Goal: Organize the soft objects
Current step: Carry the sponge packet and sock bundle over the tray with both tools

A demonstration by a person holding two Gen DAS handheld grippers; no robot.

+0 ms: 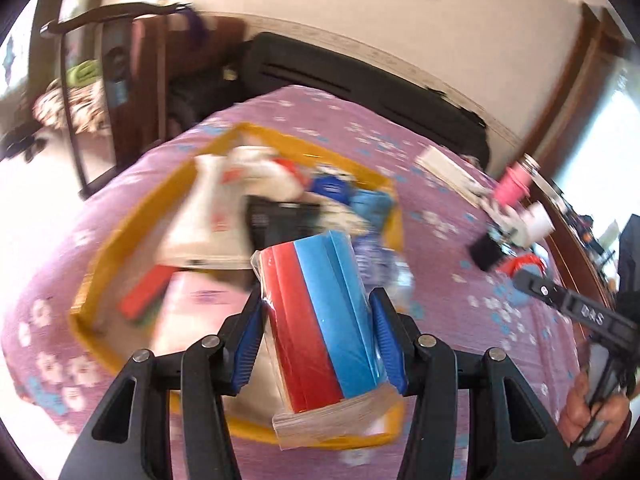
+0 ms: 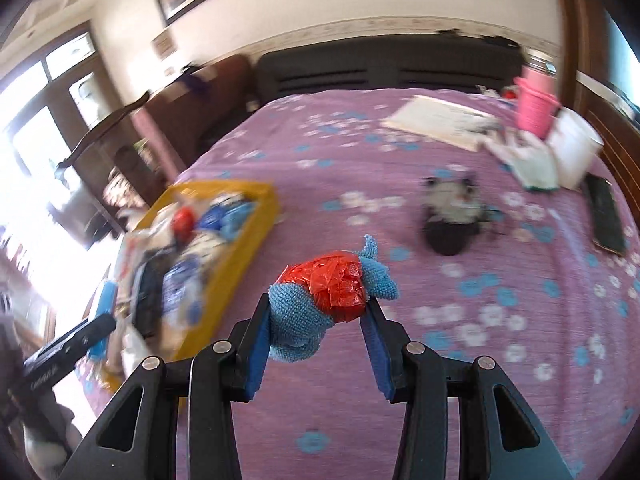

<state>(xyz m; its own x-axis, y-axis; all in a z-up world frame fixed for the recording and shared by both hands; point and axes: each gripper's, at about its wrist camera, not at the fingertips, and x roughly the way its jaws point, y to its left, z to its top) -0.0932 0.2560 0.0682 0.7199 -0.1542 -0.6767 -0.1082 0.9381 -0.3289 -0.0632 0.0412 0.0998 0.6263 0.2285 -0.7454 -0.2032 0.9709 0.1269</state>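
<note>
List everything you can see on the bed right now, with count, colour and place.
Cardboard box: one, yellow, left side of bed, filled with mixed items.
Plastic-wrapped packet: one, red and blue, held over the box.
Knitted cloth with red plastic bundle: one, blue and red, held above the purple floral bedspread.
Plush toy: one, black and white, mid-bed.
Cups: pink and white, far right.
Left hand-held gripper: shut on the packet.
Right hand-held gripper: shut on the cloth bundle.

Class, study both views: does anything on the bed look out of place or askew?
Yes. The yellow box is overfilled, items heaped unevenly above its rim. A black-and-white item lies alone on the purple bedspread, apart from the box.
</note>
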